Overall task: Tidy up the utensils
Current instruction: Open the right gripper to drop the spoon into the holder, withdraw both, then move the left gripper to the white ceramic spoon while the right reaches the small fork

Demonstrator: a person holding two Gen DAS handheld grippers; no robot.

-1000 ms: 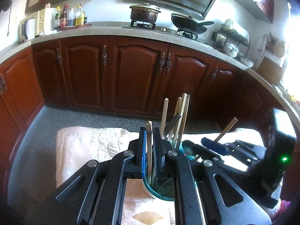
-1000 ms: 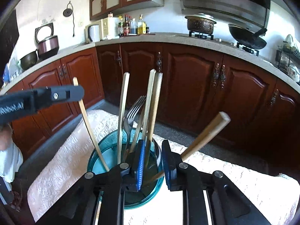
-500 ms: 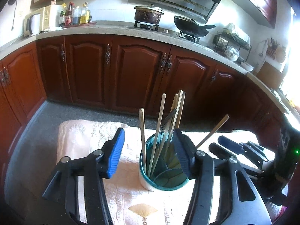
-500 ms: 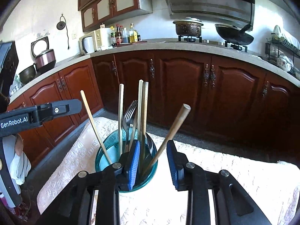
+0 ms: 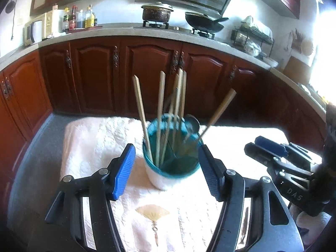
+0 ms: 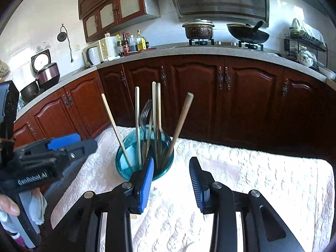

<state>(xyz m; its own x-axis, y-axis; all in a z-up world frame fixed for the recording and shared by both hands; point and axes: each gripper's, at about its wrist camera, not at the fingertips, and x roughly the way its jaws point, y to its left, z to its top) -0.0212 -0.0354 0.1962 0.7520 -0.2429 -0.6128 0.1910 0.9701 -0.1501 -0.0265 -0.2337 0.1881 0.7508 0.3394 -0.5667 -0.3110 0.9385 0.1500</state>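
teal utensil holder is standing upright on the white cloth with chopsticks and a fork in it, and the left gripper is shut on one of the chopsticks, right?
Not quite. The left gripper is open, its jaws spread wide and holding nothing, as the left wrist view shows. The teal utensil holder does stand upright on the white cloth with chopsticks and a fork in it.

Support surface: table fully covered by a white quilted cloth (image 5: 94,147), embossed pattern, tan fan motif (image 5: 152,212) stitched near the front edge. One item directly on it: teal utensil holder (image 5: 172,163) with white base, upright, about mid-cloth. Grey speckled floor (image 5: 35,142) around the table.
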